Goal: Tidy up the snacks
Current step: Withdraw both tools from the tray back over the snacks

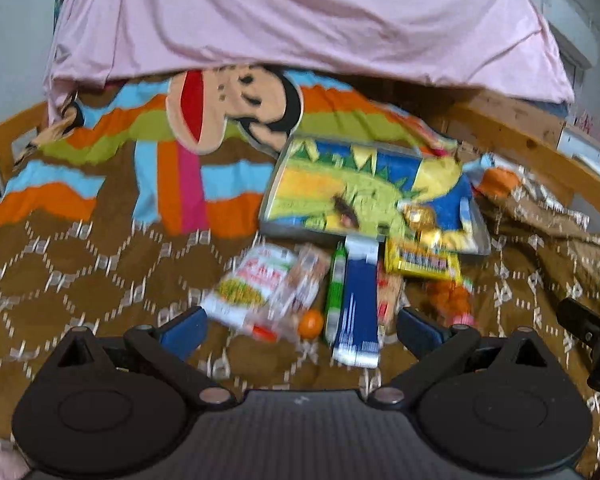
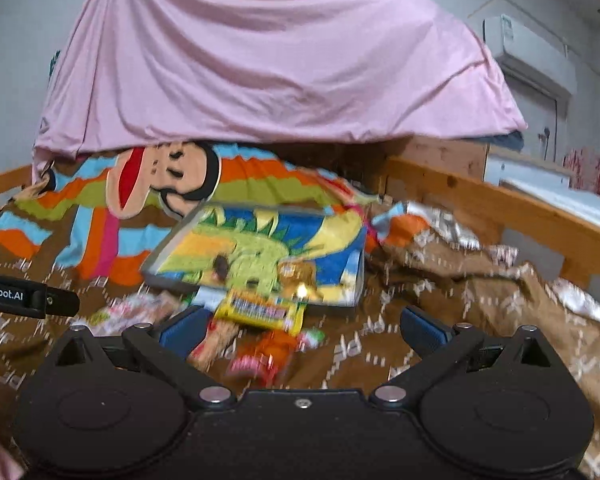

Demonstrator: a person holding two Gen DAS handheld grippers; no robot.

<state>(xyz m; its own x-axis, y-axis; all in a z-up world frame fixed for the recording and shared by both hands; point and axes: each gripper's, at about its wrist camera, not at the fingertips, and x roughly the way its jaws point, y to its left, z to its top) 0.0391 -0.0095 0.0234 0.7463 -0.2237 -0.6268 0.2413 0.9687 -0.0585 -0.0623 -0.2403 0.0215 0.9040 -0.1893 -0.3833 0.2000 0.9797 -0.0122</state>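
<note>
Several snacks lie on a brown patterned bedspread (image 1: 80, 272) in front of a tray (image 1: 364, 184) with a green dinosaur picture. In the left wrist view I see a white noodle packet (image 1: 252, 284), a clear biscuit pack (image 1: 300, 284), a green stick (image 1: 336, 292), a blue-and-white pack (image 1: 358, 308), a yellow pack (image 1: 422, 262) and a small orange ball (image 1: 311, 323). My left gripper (image 1: 300, 330) is open and empty just short of them. My right gripper (image 2: 300, 334) is open and empty over an orange snack bag (image 2: 266, 354). The yellow pack (image 2: 260, 312) leans on the tray (image 2: 268, 252).
A striped blanket with a monkey face (image 1: 236, 104) lies behind the tray. A pink sheet (image 1: 300, 20) hangs at the back. A wooden bed rail (image 2: 500, 208) runs along the right. The right gripper's body shows at the left view's right edge (image 1: 592, 332).
</note>
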